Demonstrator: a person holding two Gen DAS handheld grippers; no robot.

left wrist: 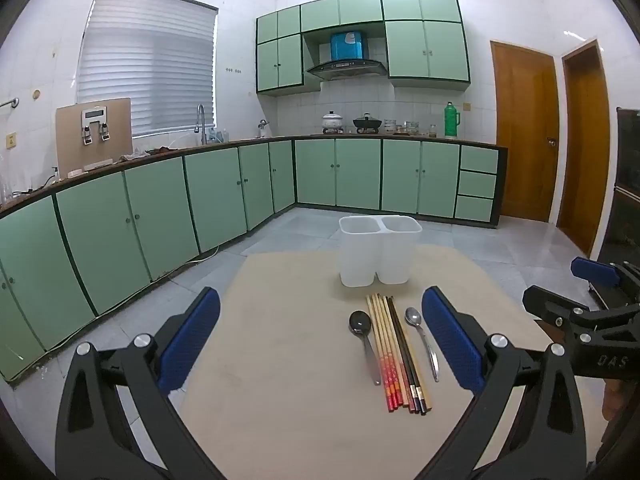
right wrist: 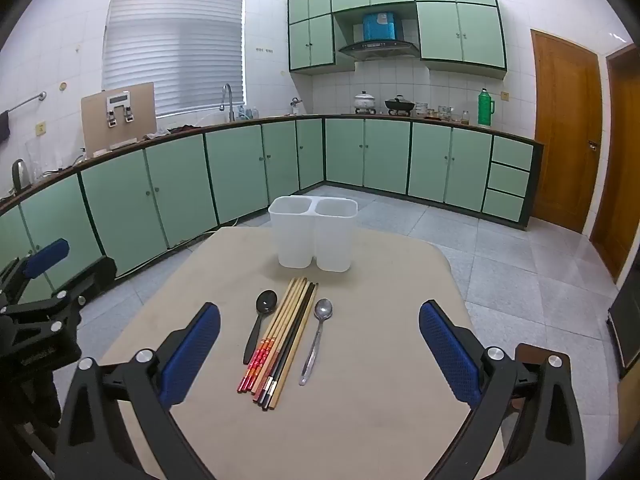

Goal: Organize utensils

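Here, both grippers, left gripper (left wrist: 320, 340) and right gripper (right wrist: 320, 344), gape wide, empty, above table (right wrist: 360, 420). Chopsticks (right wrist: 284, 332) bundled mid-table between black spoon (right wrist: 260, 324) and steel spoon (right wrist: 318, 336), near side of white holder (right wrist: 314, 236). Likely light, stiff, slippery; pinch handles mid-length.

My left gripper (left wrist: 320, 340) and my right gripper (right wrist: 320, 344) each have a black frame and blue pads with a fine dotted texture. The table (right wrist: 380, 400) is plain beige. The two-compartment holder (right wrist: 313, 234) is translucent white. One spoon (right wrist: 260, 326) is black; the other spoon (right wrist: 316, 340) is bright silver. The chopsticks (right wrist: 284, 336) are mostly pale wood-coloured, several with red and orange patterned ends, and one pair is black with light tips. The cabinets (right wrist: 240, 168) are pale green with dark green edging
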